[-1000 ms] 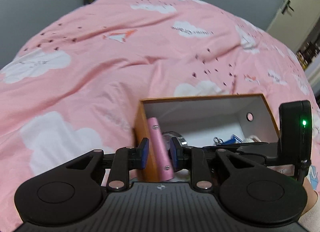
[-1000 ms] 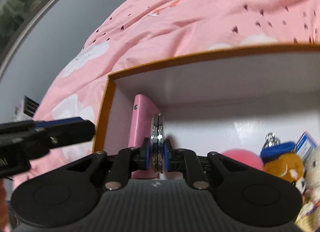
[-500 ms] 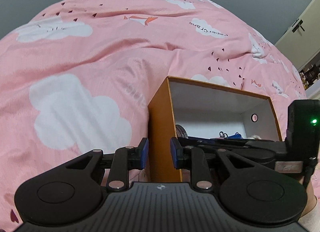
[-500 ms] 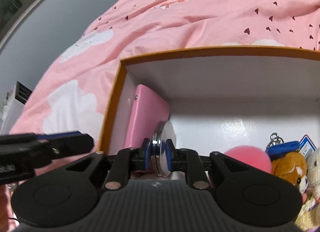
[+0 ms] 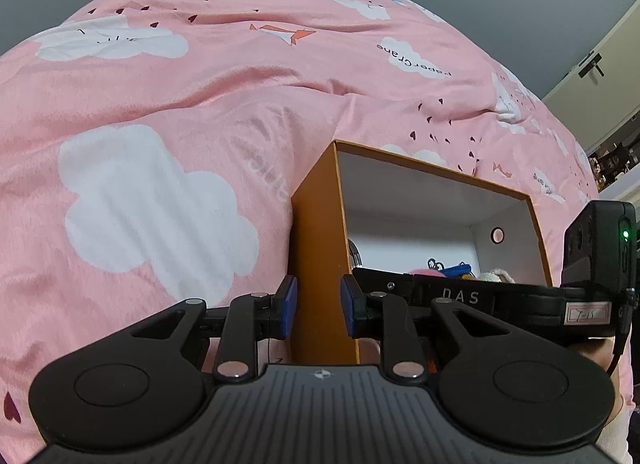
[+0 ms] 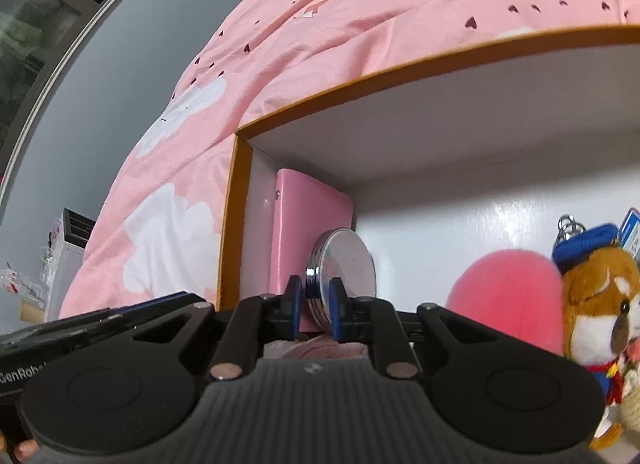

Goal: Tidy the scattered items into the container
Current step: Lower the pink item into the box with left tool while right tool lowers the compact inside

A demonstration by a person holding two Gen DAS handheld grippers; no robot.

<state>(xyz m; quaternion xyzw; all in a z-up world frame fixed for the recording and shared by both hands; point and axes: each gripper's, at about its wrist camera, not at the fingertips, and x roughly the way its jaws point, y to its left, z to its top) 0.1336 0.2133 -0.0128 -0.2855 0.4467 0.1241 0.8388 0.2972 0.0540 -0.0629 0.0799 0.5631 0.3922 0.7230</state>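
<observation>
An orange box (image 5: 316, 224) with a white inside lies on the pink duvet. My left gripper (image 5: 318, 308) hangs just in front of its near left corner, outside the wall. Its jaws are drawn close and hold nothing. My right gripper (image 6: 316, 300) reaches low into the box (image 6: 360, 76) and is shut on a round silver compact (image 6: 344, 260), which is turned so its face shows. The compact stands beside a pink case (image 6: 308, 216) leaning on the left wall. A pink pompom (image 6: 508, 292) and a bear keychain (image 6: 596, 296) lie in the box to the right.
The pink cloud-print duvet (image 5: 160, 192) surrounds the box on all sides. The right tool's black housing (image 5: 500, 300) crosses the box's near edge. A white appliance (image 6: 72, 252) stands by the grey wall at far left. A sleeve (image 5: 616, 428) shows at the lower right.
My left gripper has slid left and down, from over the box's left wall to outside its corner. In my right gripper the compact has turned from edge-on to face showing.
</observation>
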